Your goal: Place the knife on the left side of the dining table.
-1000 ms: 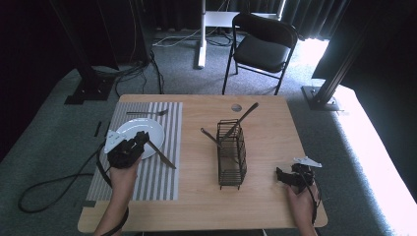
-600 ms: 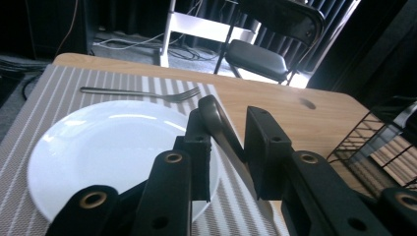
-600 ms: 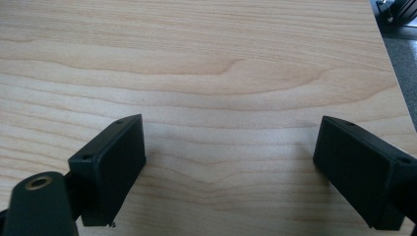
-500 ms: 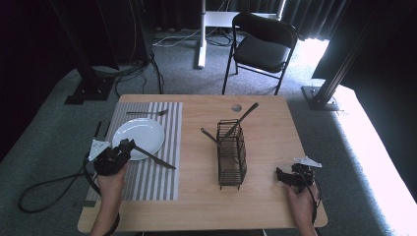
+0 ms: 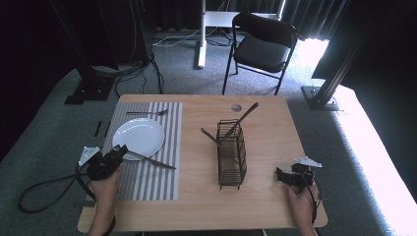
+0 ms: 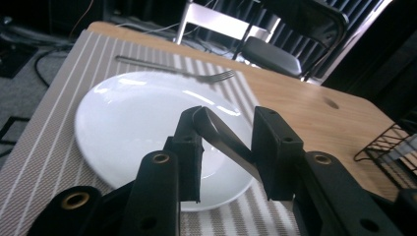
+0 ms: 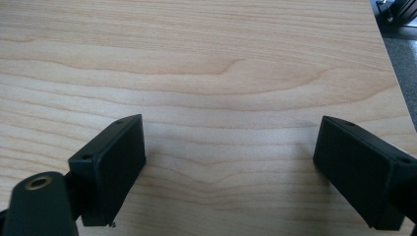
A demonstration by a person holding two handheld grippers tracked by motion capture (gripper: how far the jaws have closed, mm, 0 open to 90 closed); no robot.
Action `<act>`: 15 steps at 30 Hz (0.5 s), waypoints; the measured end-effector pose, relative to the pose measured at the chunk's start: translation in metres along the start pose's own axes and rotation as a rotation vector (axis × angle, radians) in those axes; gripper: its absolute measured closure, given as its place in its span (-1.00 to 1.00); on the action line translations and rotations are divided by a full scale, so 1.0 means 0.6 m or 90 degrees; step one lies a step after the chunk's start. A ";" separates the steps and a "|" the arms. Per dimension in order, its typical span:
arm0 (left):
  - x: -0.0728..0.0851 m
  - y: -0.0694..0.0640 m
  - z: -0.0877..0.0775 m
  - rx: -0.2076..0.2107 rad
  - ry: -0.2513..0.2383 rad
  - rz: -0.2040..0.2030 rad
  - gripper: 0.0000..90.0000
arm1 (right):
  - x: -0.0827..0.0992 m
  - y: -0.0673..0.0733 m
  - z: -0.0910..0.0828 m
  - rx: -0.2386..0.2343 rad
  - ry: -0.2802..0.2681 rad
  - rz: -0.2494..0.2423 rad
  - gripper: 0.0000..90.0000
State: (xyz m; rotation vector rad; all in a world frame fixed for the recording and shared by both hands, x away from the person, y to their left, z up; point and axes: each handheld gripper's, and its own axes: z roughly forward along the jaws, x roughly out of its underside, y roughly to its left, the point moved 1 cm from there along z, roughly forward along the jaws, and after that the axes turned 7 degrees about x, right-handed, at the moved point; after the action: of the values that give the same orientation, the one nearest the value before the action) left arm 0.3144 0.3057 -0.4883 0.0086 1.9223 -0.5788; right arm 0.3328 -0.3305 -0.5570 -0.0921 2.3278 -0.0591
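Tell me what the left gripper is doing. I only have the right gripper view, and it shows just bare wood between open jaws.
Observer: The left gripper is at the near rim of the white plate. Its jaws have just been opening, and a knife handle sits between them, unclamped.
Operator: How does the knife lie?
Observer: Its handle end is over the plate's rim, and the blade runs out onto the striped placemat.
Operator: Is anything in the basket?
Observer: The wire cutlery basket stands mid-table, with two dark utensils leaning out of its top.
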 end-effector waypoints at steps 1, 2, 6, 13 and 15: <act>0.001 0.005 -0.001 0.004 0.005 -0.007 0.45 | 0.000 0.000 0.000 0.000 0.000 0.000 -0.74; 0.003 0.009 -0.001 0.007 0.005 -0.015 0.44 | 0.000 0.000 0.000 0.000 0.000 0.000 -0.74; 0.008 0.020 -0.004 0.020 0.011 -0.026 0.44 | 0.000 0.000 0.000 0.000 0.000 0.000 -0.74; 0.016 0.034 -0.004 0.008 0.030 -0.028 0.38 | 0.000 0.000 0.000 0.000 0.000 0.000 -0.74; 0.018 0.037 -0.004 0.006 0.034 -0.031 0.36 | 0.000 0.000 0.000 0.000 0.000 0.000 -0.74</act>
State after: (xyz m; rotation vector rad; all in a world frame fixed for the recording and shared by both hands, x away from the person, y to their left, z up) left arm 0.3137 0.3235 -0.5057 -0.0169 1.9766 -0.6266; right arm 0.3328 -0.3305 -0.5569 -0.0921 2.3280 -0.0593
